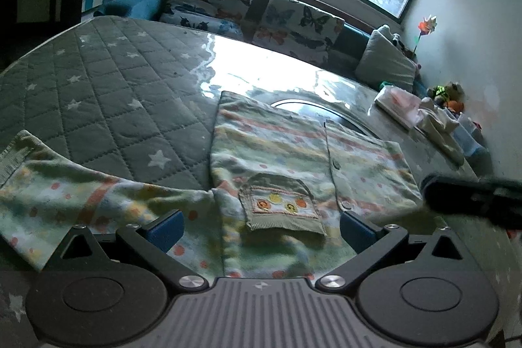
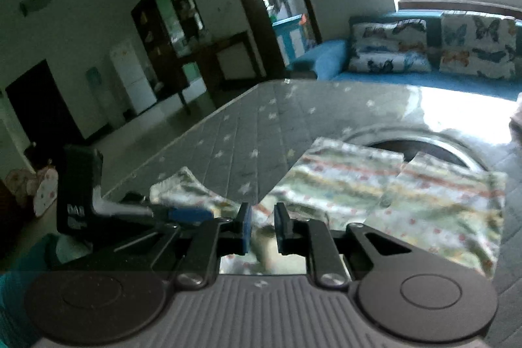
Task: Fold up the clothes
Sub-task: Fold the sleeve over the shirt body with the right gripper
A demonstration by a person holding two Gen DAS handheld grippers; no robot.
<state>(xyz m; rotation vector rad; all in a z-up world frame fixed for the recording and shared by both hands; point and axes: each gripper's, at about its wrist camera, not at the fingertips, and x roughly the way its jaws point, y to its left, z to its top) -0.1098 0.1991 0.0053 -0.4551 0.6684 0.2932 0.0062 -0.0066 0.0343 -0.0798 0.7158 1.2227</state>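
Striped cardigan (image 1: pixel 287 165) flat on quilted table (image 1: pixel 107 77) — left gripper (image 1: pixel 261 224) spread wide, right gripper (image 2: pixel 262 230) narrowly apart, empty.

Black linkage arms, silver screws; pads (image 1: pixel 166 229) apparently blue; ribbed grey housing.

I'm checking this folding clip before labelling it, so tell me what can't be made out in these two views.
- Left wrist view: the shirt's near hem is hidden under the left tongs.
- Right wrist view: whether the right tongs pinch any cloth; the narrow gap is blurred.
- Left wrist view: clutter at the table's right edge is too small and dark.
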